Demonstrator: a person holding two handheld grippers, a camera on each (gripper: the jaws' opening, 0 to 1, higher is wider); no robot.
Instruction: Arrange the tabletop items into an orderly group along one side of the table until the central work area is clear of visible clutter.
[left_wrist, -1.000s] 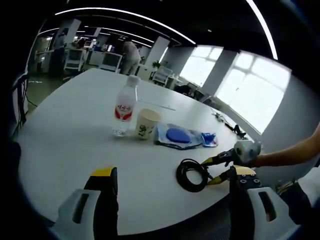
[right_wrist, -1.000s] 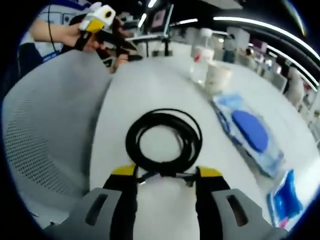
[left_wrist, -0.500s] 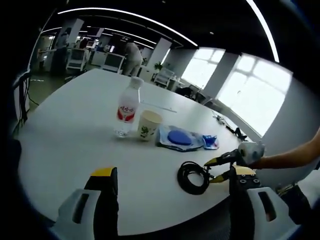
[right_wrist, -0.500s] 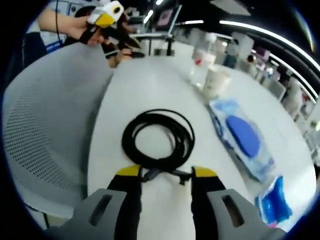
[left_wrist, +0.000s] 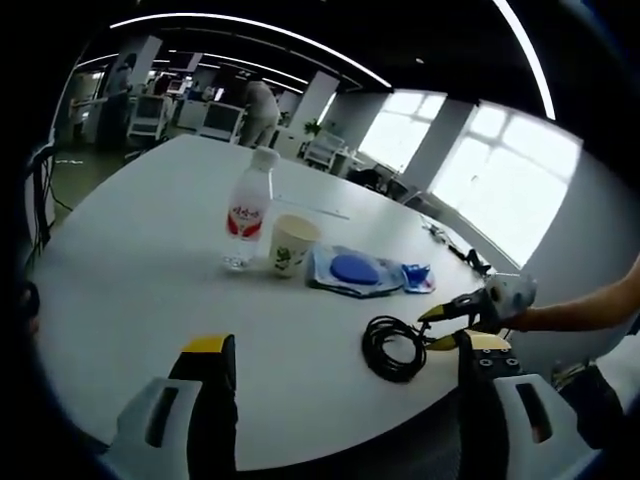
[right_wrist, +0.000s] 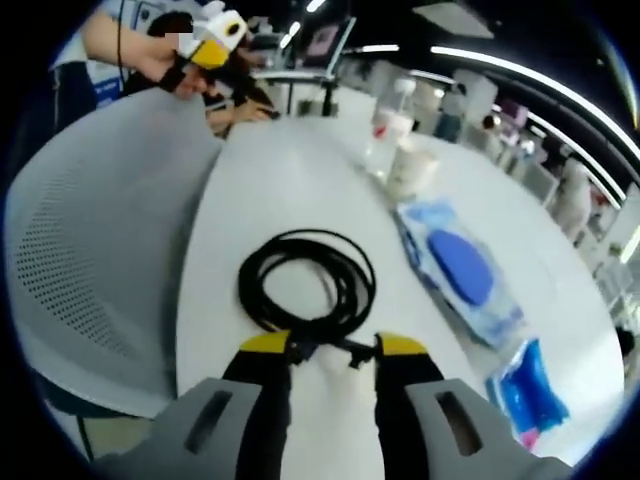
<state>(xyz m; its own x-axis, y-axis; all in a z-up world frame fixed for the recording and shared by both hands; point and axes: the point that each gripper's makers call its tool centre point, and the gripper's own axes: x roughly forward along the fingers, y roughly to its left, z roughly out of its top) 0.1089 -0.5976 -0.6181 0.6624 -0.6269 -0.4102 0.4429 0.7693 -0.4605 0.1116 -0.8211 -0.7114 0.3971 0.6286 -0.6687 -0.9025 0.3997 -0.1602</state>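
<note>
A coiled black cable (right_wrist: 307, 288) lies flat on the white table (left_wrist: 130, 260) near its edge, and its near end is reached between the narrowly parted yellow-tipped jaws of the right gripper (right_wrist: 329, 346), though a firm grip cannot be told. Beyond it a row is formed by a blue-printed flat packet (right_wrist: 455, 275), a smaller blue packet (right_wrist: 528, 389), a paper cup (left_wrist: 292, 244) and a water bottle (left_wrist: 246, 210). The left gripper (left_wrist: 340, 348) is held wide open above the table, gripping nothing.
</note>
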